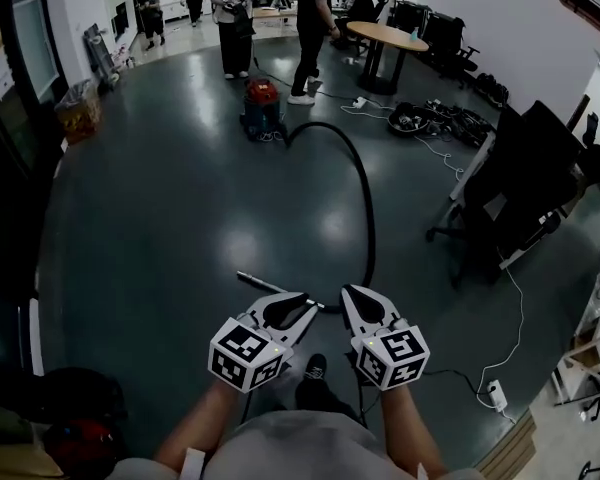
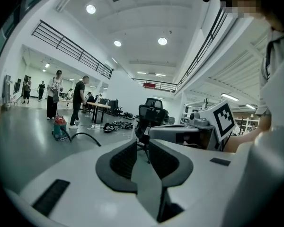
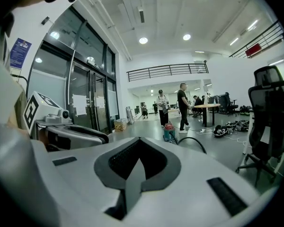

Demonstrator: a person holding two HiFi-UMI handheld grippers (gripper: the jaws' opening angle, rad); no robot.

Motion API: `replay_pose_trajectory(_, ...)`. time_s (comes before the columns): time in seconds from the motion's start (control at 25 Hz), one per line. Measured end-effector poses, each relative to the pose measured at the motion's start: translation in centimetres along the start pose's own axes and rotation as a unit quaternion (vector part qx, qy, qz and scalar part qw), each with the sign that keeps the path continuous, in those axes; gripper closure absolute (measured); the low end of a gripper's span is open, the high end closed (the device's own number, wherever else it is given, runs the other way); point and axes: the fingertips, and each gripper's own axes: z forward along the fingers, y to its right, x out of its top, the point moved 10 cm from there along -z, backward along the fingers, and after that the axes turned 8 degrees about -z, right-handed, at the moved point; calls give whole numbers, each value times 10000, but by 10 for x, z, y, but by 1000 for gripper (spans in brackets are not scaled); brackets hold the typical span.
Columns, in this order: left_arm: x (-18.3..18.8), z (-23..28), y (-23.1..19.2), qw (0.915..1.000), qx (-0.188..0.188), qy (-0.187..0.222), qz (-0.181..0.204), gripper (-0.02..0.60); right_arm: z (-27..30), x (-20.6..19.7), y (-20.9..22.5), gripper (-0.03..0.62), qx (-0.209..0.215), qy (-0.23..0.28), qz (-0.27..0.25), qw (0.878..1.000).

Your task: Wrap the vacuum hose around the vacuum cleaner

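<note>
The red and blue vacuum cleaner (image 1: 263, 107) stands on the dark floor far ahead. Its black hose (image 1: 361, 181) arcs from the cleaner toward me and ends in a metal wand (image 1: 270, 286) lying on the floor just beyond my grippers. My left gripper (image 1: 298, 300) is held low near my body, its jaws a little apart with nothing between them. My right gripper (image 1: 352, 294) is beside it, shut and empty. The left gripper view shows the vacuum cleaner (image 2: 59, 127) and hose (image 2: 86, 136) far beyond the jaws. The right gripper view shows the vacuum cleaner (image 3: 169, 132) and hose (image 3: 195, 140) likewise.
Several people stand behind the vacuum near a round table (image 1: 385, 36). A black office chair (image 1: 525, 173) is at the right, with a tangle of cables (image 1: 432, 118) behind it and a power strip (image 1: 495, 395) near my feet. A box (image 1: 77, 110) sits at the left wall.
</note>
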Motion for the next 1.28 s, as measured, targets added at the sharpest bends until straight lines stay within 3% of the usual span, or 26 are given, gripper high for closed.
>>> replay_pose_trajectory(0.48,43,97,-60,9984,65,-400,390,495,74,-1,103,589,-39,181,300,9994)
replay_pose_trajectory(0.84,61,152,-89,9977,304,-509,334,495,108,-5,162,589,91,65,457,9989)
replay_pose_trajectory(1.08,64,173,-112,9967,500,-542,335,495,132,-9,183,589,275,-105,389,9988)
replay_pose_trajectory(1.28,68,172,-138,9963,445,-645,359,495,152,-7,180,589,275,-297,342,9986)
